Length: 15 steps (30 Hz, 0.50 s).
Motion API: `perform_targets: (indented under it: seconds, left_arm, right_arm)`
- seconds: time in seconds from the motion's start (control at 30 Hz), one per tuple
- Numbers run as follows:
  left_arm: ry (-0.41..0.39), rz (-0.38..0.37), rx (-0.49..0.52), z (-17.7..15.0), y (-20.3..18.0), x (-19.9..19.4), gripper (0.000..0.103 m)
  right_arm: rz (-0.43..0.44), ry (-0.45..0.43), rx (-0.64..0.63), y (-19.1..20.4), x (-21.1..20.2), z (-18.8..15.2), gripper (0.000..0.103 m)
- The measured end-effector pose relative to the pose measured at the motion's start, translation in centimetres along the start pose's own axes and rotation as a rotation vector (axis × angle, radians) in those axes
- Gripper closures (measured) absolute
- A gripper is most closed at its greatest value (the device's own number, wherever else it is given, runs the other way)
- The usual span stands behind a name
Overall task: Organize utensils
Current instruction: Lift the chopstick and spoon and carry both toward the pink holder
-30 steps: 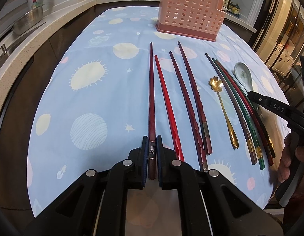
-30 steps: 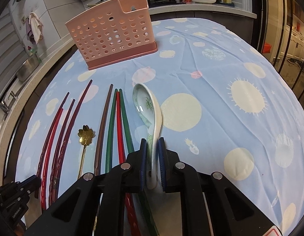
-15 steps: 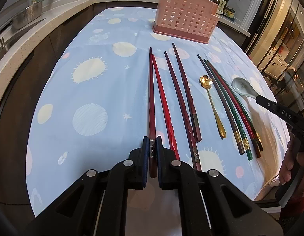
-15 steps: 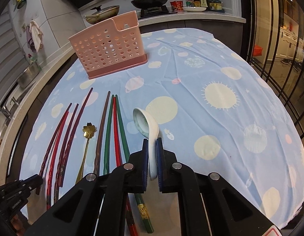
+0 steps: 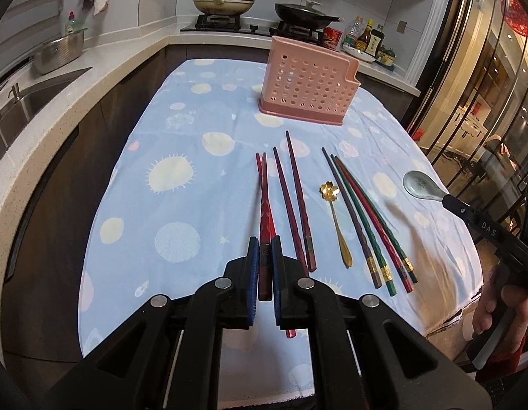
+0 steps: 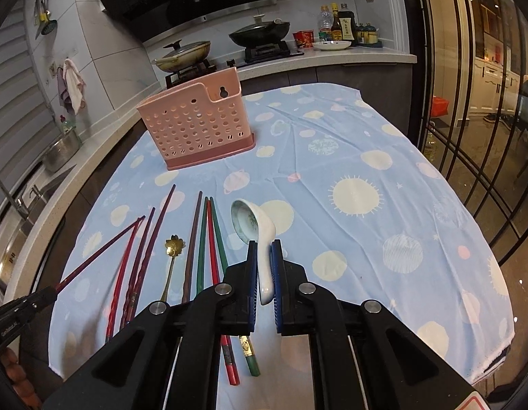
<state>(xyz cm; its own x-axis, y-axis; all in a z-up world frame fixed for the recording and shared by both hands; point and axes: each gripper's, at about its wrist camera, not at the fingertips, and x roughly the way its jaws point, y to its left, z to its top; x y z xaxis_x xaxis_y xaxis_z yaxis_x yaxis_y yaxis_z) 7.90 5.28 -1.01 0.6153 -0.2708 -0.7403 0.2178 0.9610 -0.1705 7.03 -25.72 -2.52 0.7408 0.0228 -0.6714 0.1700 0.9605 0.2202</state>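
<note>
Overhead, pink utensil holder (image 6: pixel 199 126) stands apart from chopsticks (image 6: pixel 209 235).

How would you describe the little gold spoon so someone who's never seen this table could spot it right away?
Find the pink perforated utensil holder at the far end of the blue tablecloth. Nearer than it lies a row of chopsticks, and the gold spoon sits in the gap between the dark red chopsticks and the mixed-colour ones. It alone is metallic gold, short, with a flower-shaped bowl.
</note>
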Motion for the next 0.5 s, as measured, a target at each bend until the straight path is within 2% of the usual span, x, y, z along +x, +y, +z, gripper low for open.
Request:
perform_targets:
  seconds: [0.3, 0.5]
  left_arm:
    - [-0.103, 0.008, 0.031, 5.1, -0.7, -1.0, 0.096]
    - [-0.167, 0.007, 0.060, 9.2, -1.5, -1.1, 0.096]
  right_arm:
    - [0.010, -0.046, -0.008, 0.4, -0.2, 3.1, 0.096]
    - [0.031, -0.043, -0.017, 0.9, 1.3, 6.1, 0.096]
